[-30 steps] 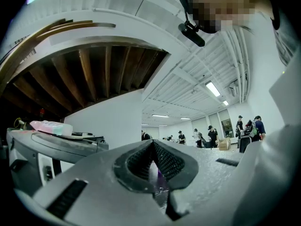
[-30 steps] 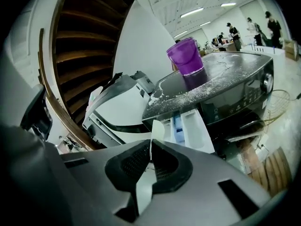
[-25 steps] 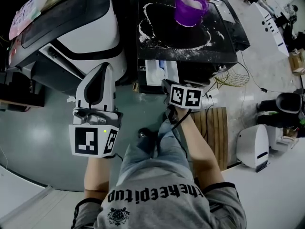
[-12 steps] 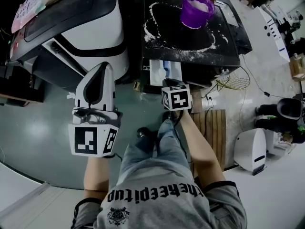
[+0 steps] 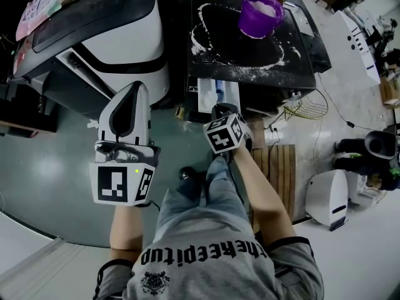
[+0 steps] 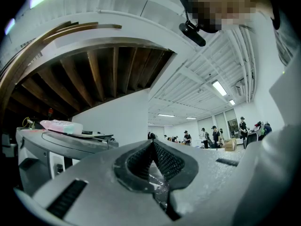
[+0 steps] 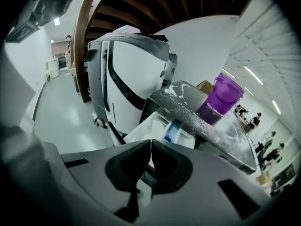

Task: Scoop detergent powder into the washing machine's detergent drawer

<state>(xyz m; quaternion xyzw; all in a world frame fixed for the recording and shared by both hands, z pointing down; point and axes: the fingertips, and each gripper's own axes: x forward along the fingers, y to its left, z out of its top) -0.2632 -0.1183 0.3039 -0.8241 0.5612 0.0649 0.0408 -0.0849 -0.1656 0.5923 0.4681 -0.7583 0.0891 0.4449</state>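
Risk: right gripper (image 7: 150,142), jaws pressed together with nothing seen between them, sits right at the open detergent drawer (image 5: 217,95); a nudge could shove it shut. Left gripper (image 6: 151,144), also closed and empty, is held low, tilted upward, apart from the machine. Farther off, purple powder tub (image 5: 259,10) stands on the powder-strewn black top (image 5: 294,74); a knock would spill more.

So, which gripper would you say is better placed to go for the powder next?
Probably right. The right gripper sits just before the open detergent drawer, below the purple powder tub; the left gripper hangs aside by the white machine, aimed upward.
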